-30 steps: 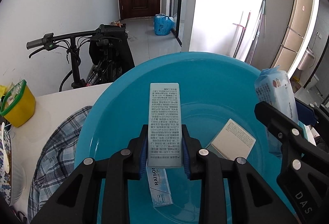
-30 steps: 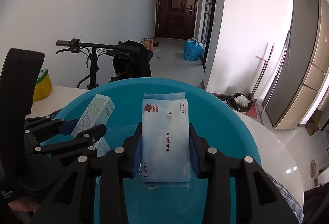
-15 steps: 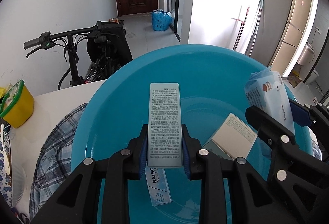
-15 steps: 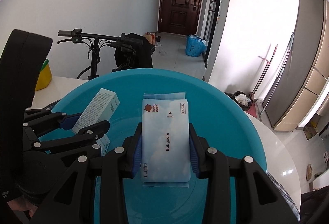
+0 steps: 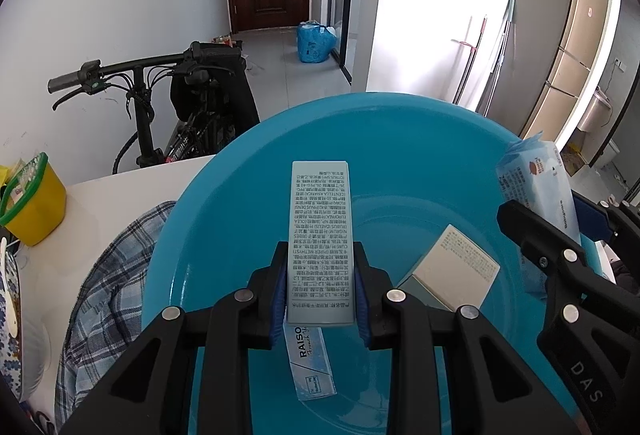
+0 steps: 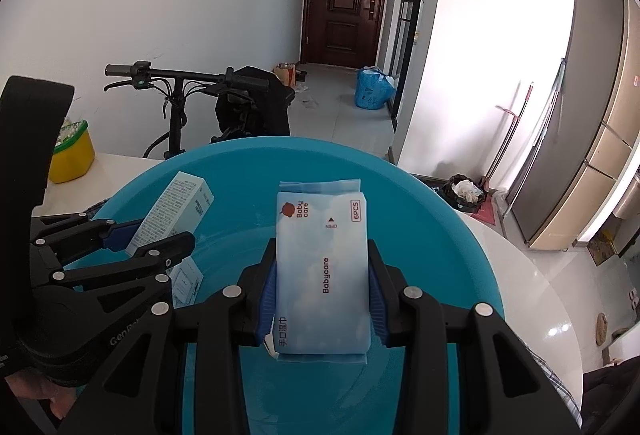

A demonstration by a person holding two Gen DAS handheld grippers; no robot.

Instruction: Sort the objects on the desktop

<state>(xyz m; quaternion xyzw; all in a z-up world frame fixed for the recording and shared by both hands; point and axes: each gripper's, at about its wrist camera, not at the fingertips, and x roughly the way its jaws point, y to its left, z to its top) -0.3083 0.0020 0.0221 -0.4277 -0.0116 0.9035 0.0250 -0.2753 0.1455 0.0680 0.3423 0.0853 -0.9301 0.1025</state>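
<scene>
The right gripper (image 5: 560,219) has slid back toward the right edge of the left view since a second ago. It clamps a wipes pack (image 6: 323,271) reading "Babycare", "6PCS". The left gripper (image 5: 320,285) pinches a pale printed box (image 5: 320,235) above the blue basin (image 5: 400,139); beneath lies a "RAISO" sachet (image 5: 310,363).

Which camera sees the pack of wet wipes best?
The right wrist view: the pale blue plastic wet-wipes pack faces the camera, its whole front readable, pinched by the right gripper. The left wrist view shows it only edge-on at the far right.
</scene>
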